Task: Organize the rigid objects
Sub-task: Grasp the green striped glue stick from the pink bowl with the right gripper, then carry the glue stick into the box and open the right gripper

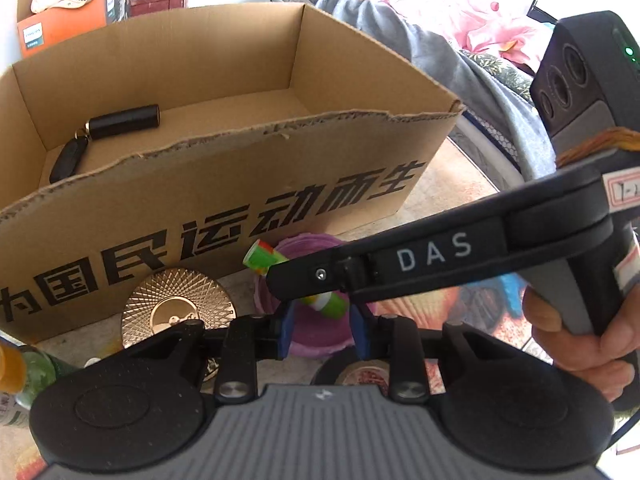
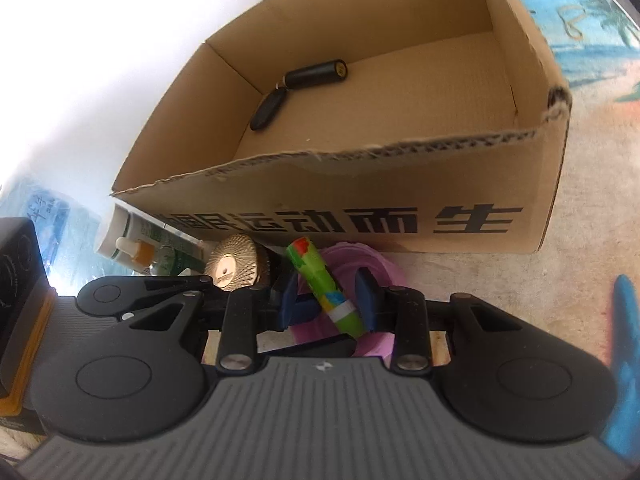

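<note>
Cardboard box (image 2: 400, 216) ahead holds only a black keyring (image 2: 296, 88); both grippers (image 2: 329, 298) (image 1: 323, 322) straddle a green tube (image 2: 324, 292), grip uncertain; other items remain outside.

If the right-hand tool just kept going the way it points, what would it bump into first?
Probably the green tube, already lying between the right tool's fingers; behind it the purple dish, then the cardboard box. Depth is unclear.

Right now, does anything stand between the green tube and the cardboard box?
Only the near wall of the cardboard box: the green tube lies on a purple dish outside it. Above the torn rim, nothing visible blocks the way.
</note>
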